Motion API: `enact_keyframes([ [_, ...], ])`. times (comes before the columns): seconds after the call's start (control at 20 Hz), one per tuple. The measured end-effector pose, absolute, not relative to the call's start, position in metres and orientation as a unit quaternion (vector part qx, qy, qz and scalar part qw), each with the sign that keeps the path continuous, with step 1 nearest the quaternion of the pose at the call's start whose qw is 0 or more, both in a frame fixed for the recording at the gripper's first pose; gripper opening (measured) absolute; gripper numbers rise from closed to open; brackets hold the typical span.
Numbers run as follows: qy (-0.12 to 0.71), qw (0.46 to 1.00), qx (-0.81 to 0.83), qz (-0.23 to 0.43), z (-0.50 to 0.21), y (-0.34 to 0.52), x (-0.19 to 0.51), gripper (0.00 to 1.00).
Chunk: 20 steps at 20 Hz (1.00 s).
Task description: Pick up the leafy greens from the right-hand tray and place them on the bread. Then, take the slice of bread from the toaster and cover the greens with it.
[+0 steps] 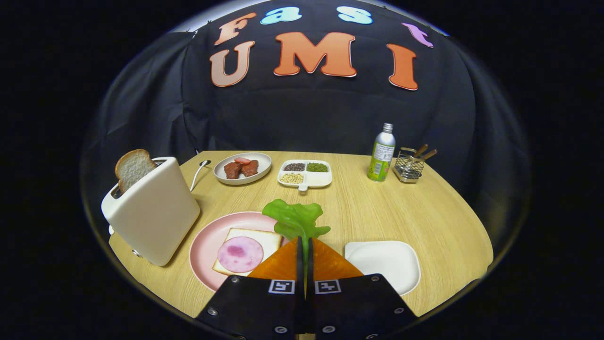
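Leafy greens (297,219), stem clenched between gripper (304,248) fingers, raised between pink plate (203,245) and white tray (384,264); risk: thin stem slips, leaf lands beside bread (264,238) and ham (239,254), not on them.

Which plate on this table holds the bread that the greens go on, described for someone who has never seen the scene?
Start at the white toaster with a bread slice sticking out of it. Right beside it, just ahead of the gripper, whose jaws are shut on the leafy greens, lies a pink plate. It alone is pink, and carries flat bread topped with a round ham slice; the white tray nearby is bare.
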State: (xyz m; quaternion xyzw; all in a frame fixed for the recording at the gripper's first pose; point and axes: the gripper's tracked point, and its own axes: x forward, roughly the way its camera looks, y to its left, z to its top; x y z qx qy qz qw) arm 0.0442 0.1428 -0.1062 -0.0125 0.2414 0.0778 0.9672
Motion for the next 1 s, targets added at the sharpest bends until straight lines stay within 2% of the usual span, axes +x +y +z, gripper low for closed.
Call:
enact_keyframes([
  [0.5, 0.253, 0.961, -0.010, 0.116, -0.123, 0.200, 0.047, 0.02],
  [1.0, 0.277, 0.952, -0.015, 0.128, -0.152, 0.218, 0.054, 0.03],
])
